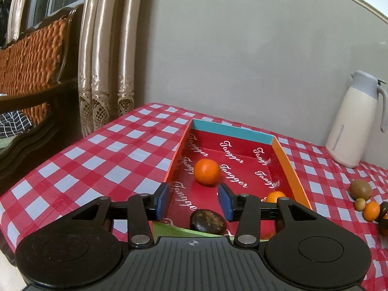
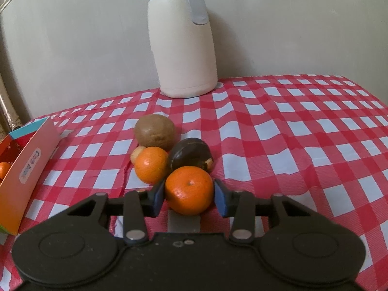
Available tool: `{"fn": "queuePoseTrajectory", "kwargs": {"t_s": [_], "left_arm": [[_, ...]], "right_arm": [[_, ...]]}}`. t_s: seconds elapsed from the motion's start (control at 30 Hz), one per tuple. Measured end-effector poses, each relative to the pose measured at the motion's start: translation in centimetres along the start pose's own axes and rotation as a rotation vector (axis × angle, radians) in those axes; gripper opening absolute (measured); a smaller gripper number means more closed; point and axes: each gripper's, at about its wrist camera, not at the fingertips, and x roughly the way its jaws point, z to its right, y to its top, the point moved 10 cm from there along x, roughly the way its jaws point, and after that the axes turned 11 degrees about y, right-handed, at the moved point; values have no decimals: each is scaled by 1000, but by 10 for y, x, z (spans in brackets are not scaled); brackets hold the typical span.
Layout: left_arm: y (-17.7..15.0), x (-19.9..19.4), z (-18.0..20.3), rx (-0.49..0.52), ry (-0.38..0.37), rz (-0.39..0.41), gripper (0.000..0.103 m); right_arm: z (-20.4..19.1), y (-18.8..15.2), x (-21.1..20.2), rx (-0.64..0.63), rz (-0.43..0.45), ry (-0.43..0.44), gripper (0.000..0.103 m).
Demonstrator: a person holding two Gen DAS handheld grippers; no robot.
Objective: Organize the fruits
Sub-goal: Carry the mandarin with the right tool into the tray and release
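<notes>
Right wrist view: a mandarin (image 2: 189, 190) sits on the checked tablecloth (image 2: 291, 131), clamped between the blue pads of the right gripper (image 2: 189, 197), whose jaws press its sides. Touching it behind are a second mandarin (image 2: 150, 164) and a dark brown fruit (image 2: 190, 154), with a kiwi (image 2: 155, 133) and a small tan fruit (image 2: 137, 153) beyond. A cream jug (image 2: 185, 46) stands at the far edge by the wall. Left wrist view: the left gripper (image 1: 197, 200) hangs over the red box (image 1: 286, 162), jaws parted and holding nothing; inside lie a mandarin (image 1: 206, 171), a dark fruit (image 1: 207, 220) and another mandarin (image 1: 275, 196).
</notes>
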Motion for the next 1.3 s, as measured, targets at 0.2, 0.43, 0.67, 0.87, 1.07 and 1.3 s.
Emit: {"fn": "queuePoseTrajectory", "kwargs": {"t_s": [0.2, 0.43, 0.67, 0.87, 1.07, 1.3], "left_arm": [[0, -3, 2, -14, -19, 3, 57], [3, -10, 1, -17, -11, 38, 67], [2, -12, -8, -25, 13, 40, 72], [0, -13, -13, -24, 24, 42, 72], [1, -13, -19, -35, 33, 42, 72], [2, -13, -29, -51, 45, 43, 72]], "right_arm": [[-2, -1, -2, -7, -3, 4, 41], [-10, -1, -8, -45, 4, 17, 41], [-12, -6, -6, -44, -16, 19, 41], [-12, -8, -4, -38, -27, 20, 43], [-17, -9, -4, -55, -37, 30, 42], [-31, -7, -5, -73, -25, 44, 41]]}}
